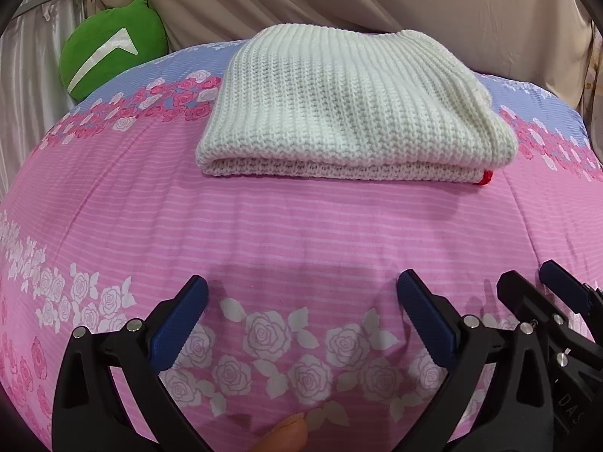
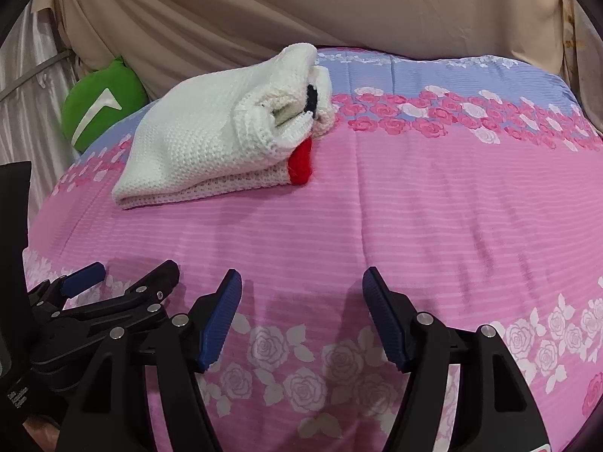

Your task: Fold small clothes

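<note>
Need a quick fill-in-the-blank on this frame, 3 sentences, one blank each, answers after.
1. The white knit garment lies ____ on the bedspread.
2. The left gripper and the right gripper both have their jaws ____, with nothing between them.
3. Behind the bed's far left corner sits a ____ cushion.

Missing words: folded; open; green

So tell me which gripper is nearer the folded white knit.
Left, slightly. The left gripper sits almost straight in front of the folded white knit, open and empty. The right gripper is beside it, open too, with the knit off to its far left.
</note>
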`<move>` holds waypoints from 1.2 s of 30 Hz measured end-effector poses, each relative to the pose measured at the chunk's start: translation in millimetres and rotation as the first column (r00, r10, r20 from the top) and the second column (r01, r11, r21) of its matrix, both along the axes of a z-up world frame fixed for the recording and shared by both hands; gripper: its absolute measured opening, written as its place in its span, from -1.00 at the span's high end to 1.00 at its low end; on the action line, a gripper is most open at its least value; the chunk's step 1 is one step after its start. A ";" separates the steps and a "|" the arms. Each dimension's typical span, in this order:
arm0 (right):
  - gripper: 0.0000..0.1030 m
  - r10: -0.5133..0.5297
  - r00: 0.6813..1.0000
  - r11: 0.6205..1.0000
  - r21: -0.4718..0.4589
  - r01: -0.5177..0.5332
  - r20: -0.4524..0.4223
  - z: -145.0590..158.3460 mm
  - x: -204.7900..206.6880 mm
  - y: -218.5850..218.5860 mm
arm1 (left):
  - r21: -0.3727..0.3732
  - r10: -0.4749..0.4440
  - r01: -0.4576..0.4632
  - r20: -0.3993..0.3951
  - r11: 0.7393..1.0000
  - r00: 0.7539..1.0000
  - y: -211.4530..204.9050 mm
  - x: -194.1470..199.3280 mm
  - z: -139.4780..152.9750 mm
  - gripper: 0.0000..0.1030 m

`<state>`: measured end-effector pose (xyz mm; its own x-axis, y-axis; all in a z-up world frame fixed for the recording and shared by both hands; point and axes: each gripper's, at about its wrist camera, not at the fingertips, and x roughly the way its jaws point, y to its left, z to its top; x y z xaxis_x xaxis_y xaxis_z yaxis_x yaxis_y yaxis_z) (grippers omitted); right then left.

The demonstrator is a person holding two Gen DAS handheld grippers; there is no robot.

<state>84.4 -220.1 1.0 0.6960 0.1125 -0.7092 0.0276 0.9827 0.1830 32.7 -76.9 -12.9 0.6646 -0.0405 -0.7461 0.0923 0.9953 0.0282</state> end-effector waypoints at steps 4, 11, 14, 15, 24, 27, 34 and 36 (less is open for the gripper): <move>-0.27 -0.002 1.000 1.000 -0.001 0.002 0.004 0.1 -0.1 0.9 | 0.003 -0.001 0.001 0.001 1.000 1.000 -0.1 -0.5 -0.1 -0.91; -0.28 0.020 1.000 0.999 -0.033 -0.020 -0.001 -0.7 -1.1 8.2 | -0.025 0.061 -0.061 -0.007 0.998 0.998 16.0 -1.0 0.0 -0.91; -0.39 0.034 0.999 0.994 -0.100 -0.036 -0.021 -2.6 1.8 18.5 | 0.014 0.059 -0.059 0.004 0.998 0.998 11.3 -2.0 -0.1 -0.91; -0.39 0.034 0.999 0.993 -0.109 -0.036 -0.024 -3.1 2.2 19.5 | 0.020 0.070 -0.070 0.009 0.997 0.998 11.9 -1.9 0.3 -0.91; -0.40 0.033 0.999 0.993 -0.112 -0.036 -0.024 -3.9 1.7 19.6 | -0.001 0.066 -0.066 -0.004 0.998 0.998 15.0 -0.9 -0.9 -0.91; -0.40 0.033 0.999 0.993 -0.112 -0.036 -0.024 -4.0 1.8 19.7 | -0.001 0.066 -0.066 -0.004 0.998 0.998 15.2 -0.6 -0.8 -0.91; -0.40 0.034 0.999 0.993 -0.113 -0.036 -0.024 -3.9 2.3 19.5 | 0.000 0.066 -0.066 -0.003 0.998 0.998 15.6 -1.0 -1.5 -0.91; -0.40 0.033 0.999 0.993 -0.115 -0.036 -0.024 -4.0 2.4 19.0 | 0.003 0.067 -0.067 -0.002 0.998 0.998 15.6 -1.0 -1.6 -0.91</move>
